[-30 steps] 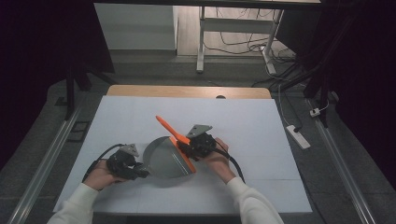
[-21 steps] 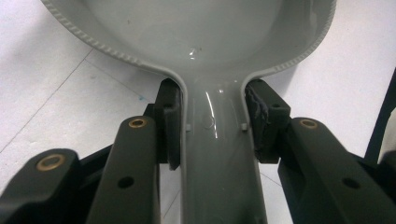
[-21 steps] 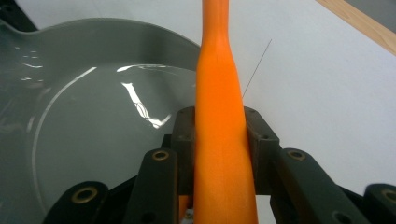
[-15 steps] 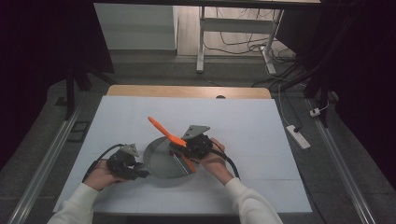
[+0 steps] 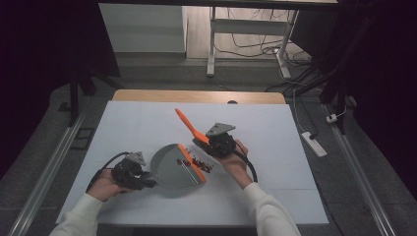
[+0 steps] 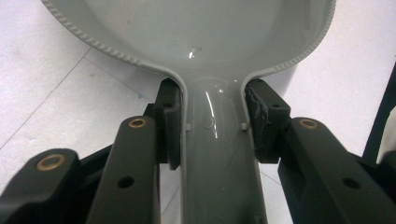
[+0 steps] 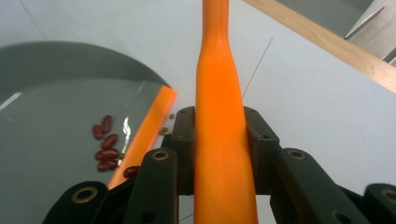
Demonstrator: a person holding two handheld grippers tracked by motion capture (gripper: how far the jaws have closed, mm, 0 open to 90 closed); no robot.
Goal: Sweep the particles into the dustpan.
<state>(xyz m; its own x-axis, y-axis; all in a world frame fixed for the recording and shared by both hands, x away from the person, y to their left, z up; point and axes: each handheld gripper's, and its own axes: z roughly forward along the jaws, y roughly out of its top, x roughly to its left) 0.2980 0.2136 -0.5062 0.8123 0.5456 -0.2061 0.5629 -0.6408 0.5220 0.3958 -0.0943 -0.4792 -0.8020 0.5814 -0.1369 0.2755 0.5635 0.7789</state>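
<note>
Your left gripper [image 5: 147, 183] is clamped on the handle of the grey dustpan [image 5: 172, 167]; in the left gripper view both pads sit tight against the sides of the handle [image 6: 215, 154], just below where it widens into the pan. The dustpan lies on the white table [image 5: 123, 128], near the front edge and left of centre, with its orange lip [image 5: 192, 162] turned toward your right hand [image 5: 236, 162].

Your right gripper [image 5: 209, 142] is closed around the orange handle of the brush [image 5: 189, 127], which slants up and away to the left over the table; the right gripper view shows that handle [image 7: 222, 140] squeezed between the two pads. The bristle end of the brush is hidden behind the gripper.

A small cluster of red kidney beans [image 5: 201, 164] sits right at the lip, some inside the pan [image 7: 106, 149] and some just past the edge on the table. A few tiny greenish bits [image 7: 164, 130] lie beside the lip.

No brand, label or writing can be read on the dustpan, the brush or the grippers.
</note>
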